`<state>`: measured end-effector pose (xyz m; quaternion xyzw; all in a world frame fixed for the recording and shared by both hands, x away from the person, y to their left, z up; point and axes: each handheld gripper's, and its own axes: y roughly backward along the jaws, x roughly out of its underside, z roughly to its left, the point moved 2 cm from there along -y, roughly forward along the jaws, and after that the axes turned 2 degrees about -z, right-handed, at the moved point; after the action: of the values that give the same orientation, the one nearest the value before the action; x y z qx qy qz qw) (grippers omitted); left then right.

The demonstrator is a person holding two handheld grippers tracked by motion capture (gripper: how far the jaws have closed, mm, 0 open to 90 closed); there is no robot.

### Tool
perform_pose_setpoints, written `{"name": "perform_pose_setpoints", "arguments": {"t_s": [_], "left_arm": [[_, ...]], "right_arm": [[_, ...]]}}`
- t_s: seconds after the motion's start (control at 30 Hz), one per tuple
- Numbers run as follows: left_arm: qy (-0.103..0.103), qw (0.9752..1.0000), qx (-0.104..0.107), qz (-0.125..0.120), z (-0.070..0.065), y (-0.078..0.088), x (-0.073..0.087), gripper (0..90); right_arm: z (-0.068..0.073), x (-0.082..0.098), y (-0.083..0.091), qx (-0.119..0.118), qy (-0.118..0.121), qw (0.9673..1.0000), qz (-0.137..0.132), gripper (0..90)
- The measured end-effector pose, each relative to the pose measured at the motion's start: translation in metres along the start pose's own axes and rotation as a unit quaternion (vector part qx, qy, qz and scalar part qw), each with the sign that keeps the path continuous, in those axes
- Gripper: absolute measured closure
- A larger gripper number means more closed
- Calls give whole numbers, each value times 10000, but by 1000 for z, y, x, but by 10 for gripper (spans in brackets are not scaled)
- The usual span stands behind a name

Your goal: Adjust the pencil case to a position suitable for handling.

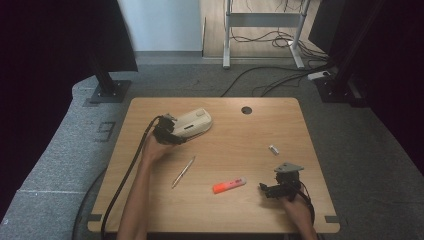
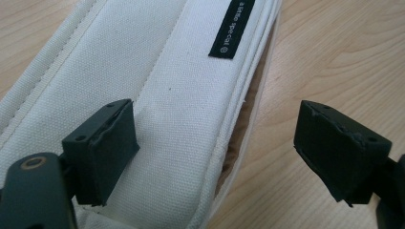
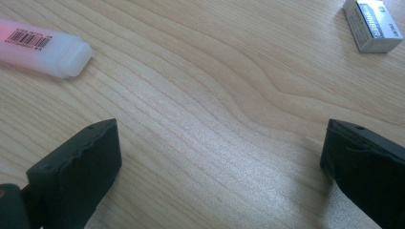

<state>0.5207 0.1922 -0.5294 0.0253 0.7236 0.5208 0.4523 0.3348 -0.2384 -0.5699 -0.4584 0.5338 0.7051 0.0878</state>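
A white canvas pencil case (image 1: 192, 124) lies at the back left of the wooden table (image 1: 250, 135). My left gripper (image 1: 167, 131) is at its near end. In the left gripper view the case (image 2: 181, 95) has a black label and a zip edge on its right side. The left gripper (image 2: 217, 121) is open and straddles that edge, one jaw over the fabric and the other over bare wood, with neither pad pressing. My right gripper (image 1: 270, 190) stands open low over the table near the front right, and the right gripper (image 3: 219, 138) has only wood between its jaws.
An orange highlighter (image 1: 229, 185) (image 3: 38, 45) lies left of the right gripper. A silver pen (image 1: 183, 171) lies in the middle. A small grey box (image 1: 273, 149) (image 3: 372, 24) sits beyond the right gripper. A round cable hole (image 1: 246, 110) is near the back edge.
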Motion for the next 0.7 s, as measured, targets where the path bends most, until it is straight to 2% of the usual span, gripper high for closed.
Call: {"name": "perform_pose_setpoints", "arguments": {"t_s": [0.03,0.07,0.13,0.23,0.33,0.7], "left_arm": [[0,10000,0,0,0,0,0,175],[-54,9999,-88,57,-1,0,0,175],[-186,9991,-366,68,-7,-1,3,285],[-199,9987,-467,49,-9,-2,5,309],[-283,9982,-525,42,-12,-1,8,353],[-259,9982,-547,36,-10,3,9,459]], "right_arm": [[0,0,0,0,0,10000,0,0],[0,0,0,0,0,10000,0,0],[0,0,0,2,-2,10000,0,0],[0,0,0,1,6,10000,-5,0],[0,0,0,1,-14,10000,8,0],[0,0,0,0,-13,10000,8,0]]}}
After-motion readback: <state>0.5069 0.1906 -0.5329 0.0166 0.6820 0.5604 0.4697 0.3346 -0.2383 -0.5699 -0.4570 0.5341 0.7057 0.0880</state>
